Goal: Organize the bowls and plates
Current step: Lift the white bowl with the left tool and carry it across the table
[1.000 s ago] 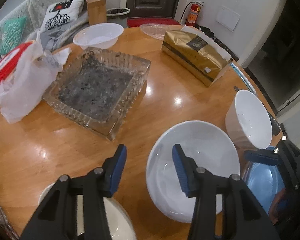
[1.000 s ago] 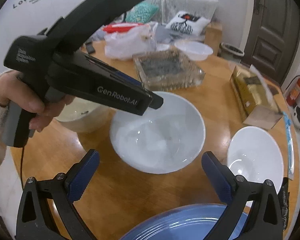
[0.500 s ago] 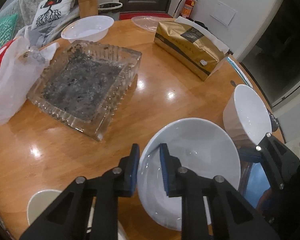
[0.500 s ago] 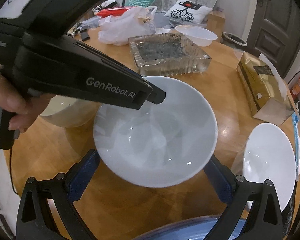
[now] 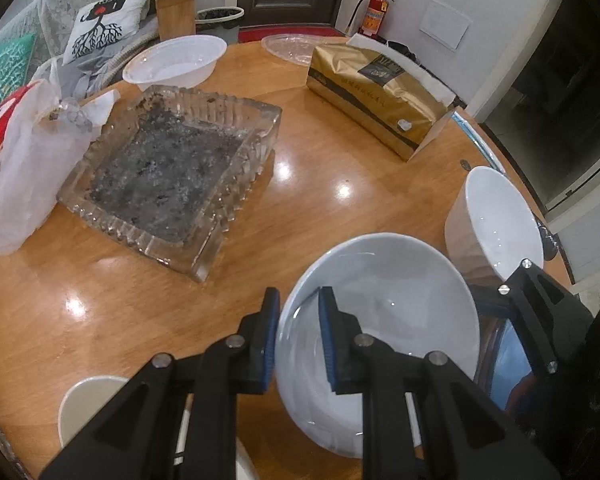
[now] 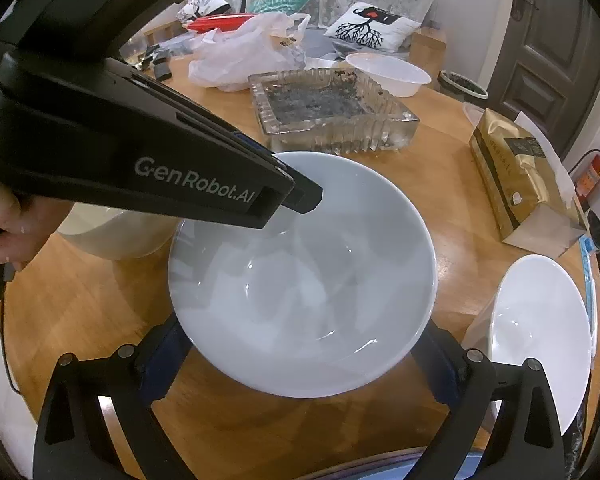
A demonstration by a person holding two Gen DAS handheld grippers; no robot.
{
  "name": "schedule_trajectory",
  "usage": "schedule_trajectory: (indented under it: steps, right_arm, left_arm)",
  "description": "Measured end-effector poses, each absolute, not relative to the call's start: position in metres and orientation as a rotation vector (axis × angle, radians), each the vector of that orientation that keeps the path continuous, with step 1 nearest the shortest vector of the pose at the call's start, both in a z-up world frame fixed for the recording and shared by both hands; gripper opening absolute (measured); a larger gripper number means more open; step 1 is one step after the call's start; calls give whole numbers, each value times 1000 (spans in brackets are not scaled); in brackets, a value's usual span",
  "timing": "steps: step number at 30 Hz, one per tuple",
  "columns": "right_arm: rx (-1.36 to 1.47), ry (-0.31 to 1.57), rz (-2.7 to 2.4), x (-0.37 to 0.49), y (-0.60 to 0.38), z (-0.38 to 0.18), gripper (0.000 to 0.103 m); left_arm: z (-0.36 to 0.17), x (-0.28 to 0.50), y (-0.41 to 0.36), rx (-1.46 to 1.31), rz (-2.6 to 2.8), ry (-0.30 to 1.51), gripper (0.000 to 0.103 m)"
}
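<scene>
My left gripper (image 5: 298, 340) is shut on the near-left rim of a wide white bowl (image 5: 384, 304), one finger inside and one outside. The bowl is lifted off the wooden table and tilted. In the right wrist view the same bowl (image 6: 304, 276) fills the middle, above and between the fingers of my right gripper (image 6: 300, 364), which is open and empty. A smaller white bowl (image 5: 496, 220) stands to the right, also in the right wrist view (image 6: 540, 340). A cream bowl (image 5: 88, 404) lies at the near left. A blue plate (image 5: 508, 364) lies under the right gripper.
A ridged glass tray (image 5: 172, 176) with dark residue sits mid-table. A gold tissue pack (image 5: 380, 96) lies at the back right, a white plastic bowl (image 5: 176, 62) and clear lid (image 5: 288, 44) at the back, a white plastic bag (image 5: 24, 160) at the left.
My left gripper closed on the wide bowl's rim and raised it toward the right gripper. The right gripper stayed open, and the bowl now hangs between its fingers.
</scene>
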State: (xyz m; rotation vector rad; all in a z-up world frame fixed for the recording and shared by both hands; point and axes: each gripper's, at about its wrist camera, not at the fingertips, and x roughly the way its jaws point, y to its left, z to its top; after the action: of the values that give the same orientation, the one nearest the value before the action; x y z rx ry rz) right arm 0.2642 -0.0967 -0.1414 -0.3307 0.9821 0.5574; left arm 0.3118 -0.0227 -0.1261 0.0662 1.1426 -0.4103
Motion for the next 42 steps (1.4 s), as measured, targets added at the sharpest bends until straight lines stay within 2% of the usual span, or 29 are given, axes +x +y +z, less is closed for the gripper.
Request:
schedule_trajectory:
  steps: [16,26,42]
  right_arm:
    - [-330,919,557,242,-86,-106,97]
    - [-370,865,589,219,-41,-75,97]
    - [-416,909,683,229,31,-92,97]
  left_arm:
    - [-82,285,-10,80,-397,1074,17]
    - [-48,258,40,40,-367,1012,17]
    - [-68,255,119,-48,-273,1035,17]
